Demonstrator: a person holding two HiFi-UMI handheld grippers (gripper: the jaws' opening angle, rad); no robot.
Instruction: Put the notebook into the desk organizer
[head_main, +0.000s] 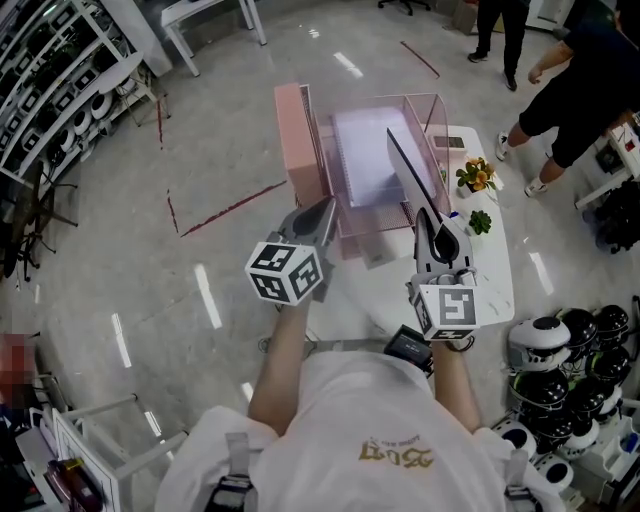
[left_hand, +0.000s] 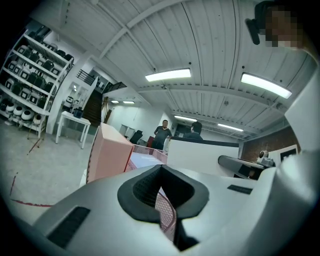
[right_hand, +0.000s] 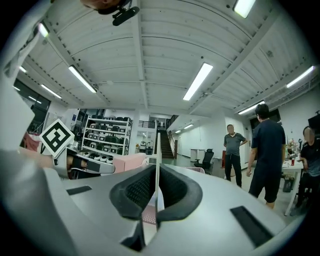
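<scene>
The right gripper (head_main: 430, 218) has its fingers pressed together on the notebook (head_main: 410, 180), which stands on edge over the right side of the desk organizer (head_main: 300, 140). The left gripper (head_main: 322, 212) fingers pinch the organizer's pink mesh wall at its near left corner. The organizer stands on a white bench (head_main: 495, 270). Two potted plants (head_main: 477, 176) sit just right of it, and people (head_main: 575, 80) stand beyond them.

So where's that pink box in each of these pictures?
Head view: pink box, upper middle.
Left gripper view: box, large, left of centre.
Right gripper view: box, small, just left of centre.
Shared landmark: helmet shelves, to the left in all three.
</scene>
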